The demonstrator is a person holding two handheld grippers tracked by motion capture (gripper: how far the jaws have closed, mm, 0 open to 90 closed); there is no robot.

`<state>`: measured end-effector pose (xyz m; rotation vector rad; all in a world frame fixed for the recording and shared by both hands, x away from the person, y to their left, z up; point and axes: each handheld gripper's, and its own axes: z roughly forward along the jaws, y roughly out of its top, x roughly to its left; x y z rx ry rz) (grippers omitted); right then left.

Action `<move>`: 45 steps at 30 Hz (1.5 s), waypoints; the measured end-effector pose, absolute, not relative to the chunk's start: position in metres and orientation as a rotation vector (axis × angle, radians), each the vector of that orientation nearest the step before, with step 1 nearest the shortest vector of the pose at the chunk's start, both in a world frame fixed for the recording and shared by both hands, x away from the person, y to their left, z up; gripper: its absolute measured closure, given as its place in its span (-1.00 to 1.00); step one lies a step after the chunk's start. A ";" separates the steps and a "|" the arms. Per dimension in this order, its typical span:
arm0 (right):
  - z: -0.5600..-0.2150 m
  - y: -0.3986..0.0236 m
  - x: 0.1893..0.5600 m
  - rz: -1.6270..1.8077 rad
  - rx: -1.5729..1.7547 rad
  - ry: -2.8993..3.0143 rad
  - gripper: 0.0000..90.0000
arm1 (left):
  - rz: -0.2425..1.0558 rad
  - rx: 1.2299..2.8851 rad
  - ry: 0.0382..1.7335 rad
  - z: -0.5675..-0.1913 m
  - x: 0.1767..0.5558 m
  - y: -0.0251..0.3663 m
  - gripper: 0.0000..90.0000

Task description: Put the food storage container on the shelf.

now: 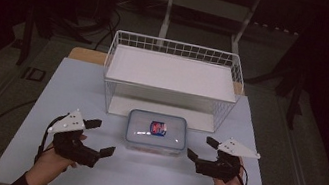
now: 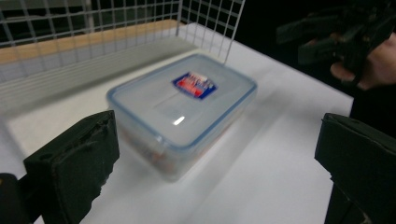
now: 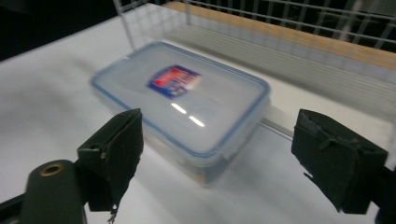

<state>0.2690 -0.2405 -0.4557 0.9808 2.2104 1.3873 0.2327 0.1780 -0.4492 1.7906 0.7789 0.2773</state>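
The plastic box [image 1: 156, 131] sits flat on the white table [image 1: 78, 83], right in front of the wire basket [image 1: 172, 81], with its lid on. No tongs touch it.

The left tongs [image 1: 100, 137] are wide open, with nothing between the jaws. The right tongs [image 1: 202, 148] are wide open too, and empty. They wait one on each side of the box, a little way off.

What could go wrong? I think the box may slip. Its lid is smooth and shiny, and light bounces off it. If the tongs grab only the lid edge, the soft pads [image 2: 84, 154] might slide off. If one side pushes first, the box could skid across the smooth table or bump the basket. A hard squeeze might pop the lid clips open.

The box is see-through plastic with round corners and a blue rim. It has a small red and blue sticker [image 1: 158, 127] on top. Something reddish is inside, but it is too blurry to name. The basket is thin white wire in little squares, with a flat white shelf on top. The pads on the tongs look black, rough and a bit torn.
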 end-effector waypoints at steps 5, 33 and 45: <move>-0.448 -0.243 0.264 1.403 0.976 2.225 -0.56 | 0.255 1.785 0.790 -0.444 0.245 0.170 -1.00; -0.452 -0.222 0.266 1.326 0.931 2.180 -0.78 | -0.219 1.721 1.275 -0.498 0.347 0.155 -0.89; -0.455 -0.220 0.267 1.304 0.926 2.202 -0.78 | -0.426 1.668 1.363 -0.519 0.363 0.159 -0.41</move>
